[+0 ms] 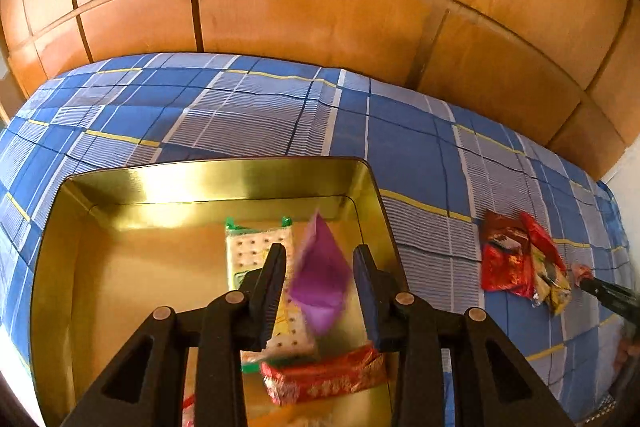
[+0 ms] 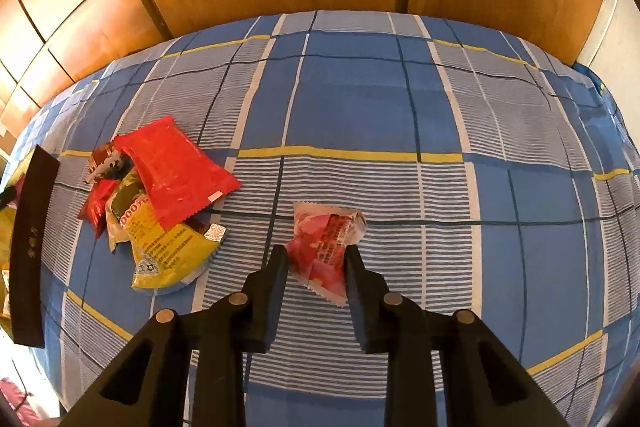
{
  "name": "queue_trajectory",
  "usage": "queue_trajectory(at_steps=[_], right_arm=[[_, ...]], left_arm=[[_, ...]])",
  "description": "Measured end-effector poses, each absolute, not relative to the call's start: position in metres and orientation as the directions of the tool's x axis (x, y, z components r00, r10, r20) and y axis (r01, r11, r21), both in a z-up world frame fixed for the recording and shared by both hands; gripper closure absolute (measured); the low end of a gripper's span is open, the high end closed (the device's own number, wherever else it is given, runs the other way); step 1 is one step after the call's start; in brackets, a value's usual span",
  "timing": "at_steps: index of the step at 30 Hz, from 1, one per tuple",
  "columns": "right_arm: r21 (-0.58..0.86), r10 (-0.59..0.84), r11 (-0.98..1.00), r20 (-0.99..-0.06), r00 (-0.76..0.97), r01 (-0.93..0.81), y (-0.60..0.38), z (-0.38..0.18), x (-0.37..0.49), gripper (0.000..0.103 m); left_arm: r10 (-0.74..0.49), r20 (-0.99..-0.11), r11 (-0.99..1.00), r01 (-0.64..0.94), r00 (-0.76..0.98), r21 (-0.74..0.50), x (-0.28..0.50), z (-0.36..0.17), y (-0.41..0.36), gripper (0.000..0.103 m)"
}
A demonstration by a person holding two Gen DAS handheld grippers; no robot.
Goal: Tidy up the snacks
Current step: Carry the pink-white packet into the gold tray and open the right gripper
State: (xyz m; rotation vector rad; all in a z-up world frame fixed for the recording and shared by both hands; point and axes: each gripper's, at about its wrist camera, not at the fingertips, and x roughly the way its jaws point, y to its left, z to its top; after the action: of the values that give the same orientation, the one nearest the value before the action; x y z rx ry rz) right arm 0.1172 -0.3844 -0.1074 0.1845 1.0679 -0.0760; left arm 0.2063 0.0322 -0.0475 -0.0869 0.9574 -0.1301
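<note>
The left hand-held gripper (image 1: 320,269) hung over the gold metal tin (image 1: 224,183) on the bed with the blue checked sheet (image 1: 416,147); a small purple foil sachet (image 1: 320,283), motion-blurred, sat in the gap between its jaws, and neither pad pressed on it, so the jaws stood apart and the sachet looked released, or nearly so, above the tin; a cracker pack with green ends (image 1: 260,247) and a red patterned packet (image 1: 324,379) already lay on the tin's floor.

The right hand-held gripper (image 2: 317,259) stood with its tips on the sheet and a crumpled pink and red wrapper (image 2: 326,247) between them; the jaws sat close on either side of it, though whether the pads had bitten could not be told.

A loose pile lay near, to the left in the right wrist view: a flat red pouch (image 2: 176,171), a yellow printed packet (image 2: 168,251) and a small dark red sachet (image 2: 96,207), overlapping.

All of these judged light, thin and crinkly, with slick film that would slide under a shallow pinch; the crackers probably brittle; the best hold seemed across a packet's filled middle or its crimped end seam, squeezed gently.
</note>
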Motion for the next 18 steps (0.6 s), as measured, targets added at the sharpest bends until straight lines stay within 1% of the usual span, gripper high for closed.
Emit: queue_trajectory(at_steps=[1, 3, 5, 12, 18], right_arm=[[0.105, 0.021, 0.983, -0.875, 0.483, 0.148, -0.384, -0.107, 0.116, 0.077], [0.094, 0.013, 0.985, -0.874, 0.485, 0.142, -0.382, -0.106, 0.116, 0.078], [0.081, 0.005, 0.987, -0.874, 0.485, 0.136, -0.381, -0.106, 0.116, 0.078], [0.063, -0.004, 0.991, -0.878, 0.479, 0.122, -0.377, -0.106, 0.115, 0.078], [0.045, -0.014, 0.993, -0.878, 0.479, 0.112, -0.374, -0.105, 0.115, 0.079]], left_arm=[[-0.151, -0.809, 0.988, 0.068, 0.568, -0.138, 0.207, -0.048, 0.033, 0.060], [-0.152, -0.803, 0.987, 0.043, 0.577, -0.156, 0.204, -0.047, 0.036, 0.057], [-0.147, -0.800, 0.987, 0.029, 0.581, -0.161, 0.199, -0.046, 0.038, 0.057], [-0.037, -0.794, 0.997, -0.033, 0.607, -0.072, 0.149, -0.040, 0.036, 0.056], [-0.002, -0.789, 0.995, -0.075, 0.614, -0.061, 0.110, -0.038, 0.038, 0.054]])
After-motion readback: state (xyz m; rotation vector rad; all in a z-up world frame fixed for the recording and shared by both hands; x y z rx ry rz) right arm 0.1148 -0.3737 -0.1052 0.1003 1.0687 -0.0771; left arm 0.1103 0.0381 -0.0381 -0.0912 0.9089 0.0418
